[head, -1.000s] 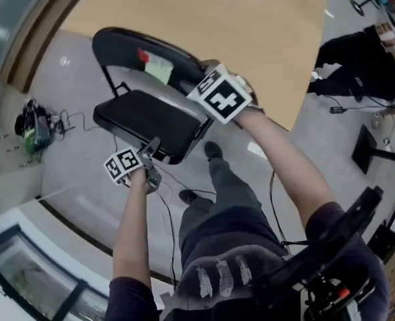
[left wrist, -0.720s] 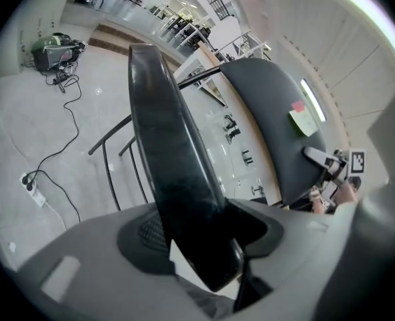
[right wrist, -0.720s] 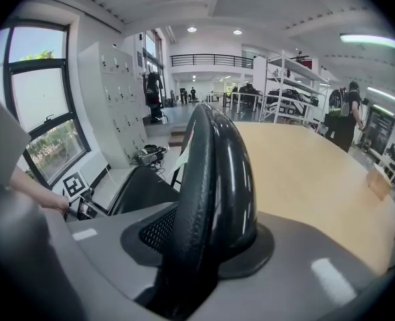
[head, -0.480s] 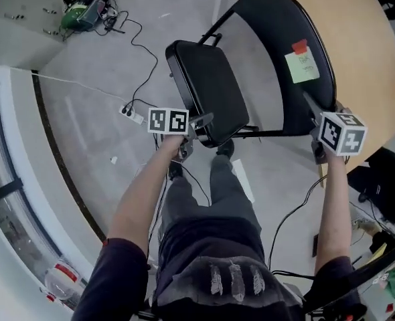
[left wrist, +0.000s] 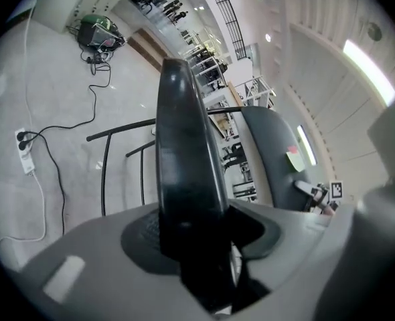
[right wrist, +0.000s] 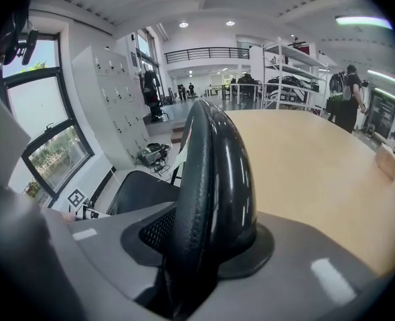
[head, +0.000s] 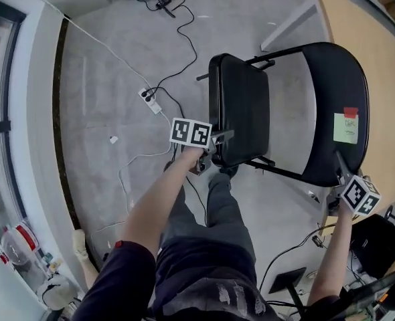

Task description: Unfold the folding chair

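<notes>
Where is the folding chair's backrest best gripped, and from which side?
At its rounded edge nearest the person, coming from that side: the backrest is a thin curved panel, so its rim fits between the jaws, as the right gripper shows.

Black folding chair (head: pixel 284 112): standing part-open on grey floor (head: pixel 117 79) beside wooden table (head: pixel 378 39), padded seat (head: pixel 241 116) angling away from curved backrest (head: pixel 335 92) carrying green sticky note (head: pixel 345 128), red tag (head: pixel 350 112).
</notes>
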`<action>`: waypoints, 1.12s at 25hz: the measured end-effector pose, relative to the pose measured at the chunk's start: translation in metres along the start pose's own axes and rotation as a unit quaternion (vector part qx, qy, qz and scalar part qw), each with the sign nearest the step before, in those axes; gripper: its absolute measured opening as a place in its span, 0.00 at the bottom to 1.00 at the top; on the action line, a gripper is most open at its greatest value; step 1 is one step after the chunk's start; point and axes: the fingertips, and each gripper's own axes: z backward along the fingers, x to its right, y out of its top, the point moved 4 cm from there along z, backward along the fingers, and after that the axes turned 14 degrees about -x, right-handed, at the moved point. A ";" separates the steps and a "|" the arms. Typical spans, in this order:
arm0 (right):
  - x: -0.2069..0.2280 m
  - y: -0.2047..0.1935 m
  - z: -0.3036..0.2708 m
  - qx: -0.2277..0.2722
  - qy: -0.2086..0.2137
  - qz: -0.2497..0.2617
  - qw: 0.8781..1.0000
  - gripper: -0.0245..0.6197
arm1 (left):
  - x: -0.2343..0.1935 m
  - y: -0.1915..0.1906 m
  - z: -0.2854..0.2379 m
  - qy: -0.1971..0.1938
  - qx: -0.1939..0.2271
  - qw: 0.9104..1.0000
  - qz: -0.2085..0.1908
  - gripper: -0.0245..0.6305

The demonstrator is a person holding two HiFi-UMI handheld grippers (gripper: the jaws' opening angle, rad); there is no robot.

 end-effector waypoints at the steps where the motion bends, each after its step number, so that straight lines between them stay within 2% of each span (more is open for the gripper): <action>1: -0.001 -0.005 -0.001 -0.003 0.001 -0.008 1.000 0.29 | -0.007 -0.003 0.002 -0.002 0.002 1.000 0.002 0.34; 3: -0.003 -0.008 0.002 -0.009 0.002 -0.020 1.000 0.29 | -0.015 -0.007 0.007 -0.009 0.009 1.000 0.008 0.34; 9: -0.013 0.018 0.019 -0.022 0.017 -0.034 0.999 0.28 | -0.014 0.001 0.029 -0.037 0.054 0.997 0.044 0.33; 16: -0.043 0.005 0.004 -0.032 0.031 -0.053 0.998 0.27 | -0.073 -0.017 0.054 -0.037 0.071 0.993 0.081 0.35; 24: -0.046 -0.003 -0.011 -0.050 0.049 -0.085 0.994 0.26 | -0.110 -0.023 0.060 -0.054 0.072 0.992 0.085 0.36; 28: -0.043 -0.002 -0.011 -0.059 0.023 -0.081 0.995 0.26 | -0.120 -0.024 0.061 -0.052 0.075 0.992 0.086 0.37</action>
